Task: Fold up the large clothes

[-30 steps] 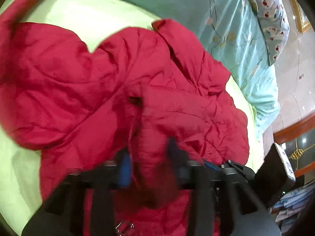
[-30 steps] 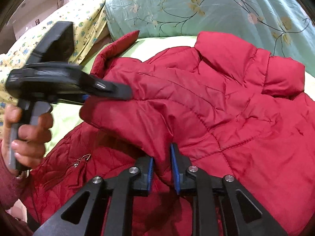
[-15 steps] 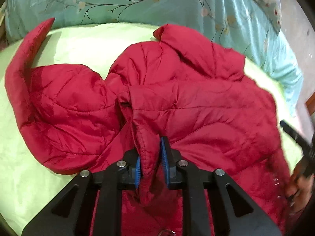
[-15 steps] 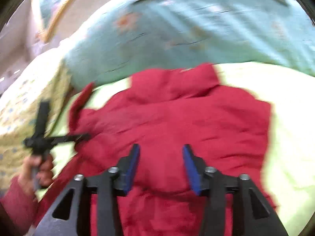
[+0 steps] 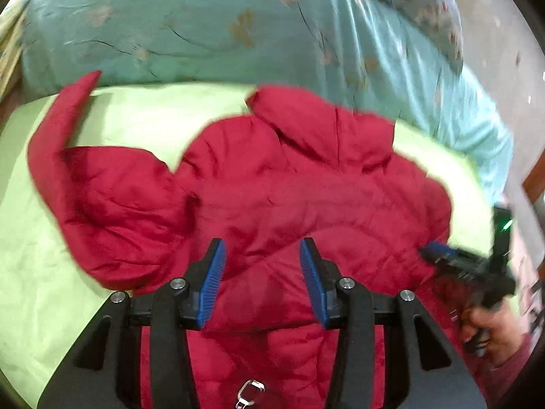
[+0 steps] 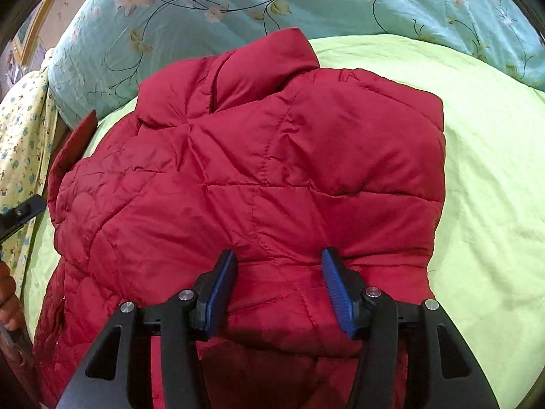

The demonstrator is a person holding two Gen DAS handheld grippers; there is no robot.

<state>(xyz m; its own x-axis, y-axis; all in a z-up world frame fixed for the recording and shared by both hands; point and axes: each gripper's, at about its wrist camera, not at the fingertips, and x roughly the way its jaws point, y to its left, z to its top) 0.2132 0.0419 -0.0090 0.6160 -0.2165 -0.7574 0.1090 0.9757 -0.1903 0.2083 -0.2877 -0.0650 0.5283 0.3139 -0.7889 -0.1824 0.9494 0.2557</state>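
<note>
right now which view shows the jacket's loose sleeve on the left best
The left wrist view: the sleeve of the red jacket lies spread on the green sheet. The right wrist view catches only a sliver at its edge.

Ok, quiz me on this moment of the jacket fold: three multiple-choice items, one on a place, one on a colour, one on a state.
1. Where does the red jacket lie?
A. On the light green sheet
B. On a wooden floor
C. Over a chair back

2. What colour are the pads of the left gripper?
A. Yellow
B. Blue
C. White

3. How does the right gripper stand?
A. Clamped on a fold of the jacket
B. Jaws apart, nothing pinched
C. Shut on the floral quilt

Answers:
1 A: green sheet shows all round the jacket, with the floral quilt behind.
2 B: both ribbed pads are blue in the left wrist view.
3 B: its jaws have just been opening, and the fabric lies beyond them, not pressed between the pads.
</note>
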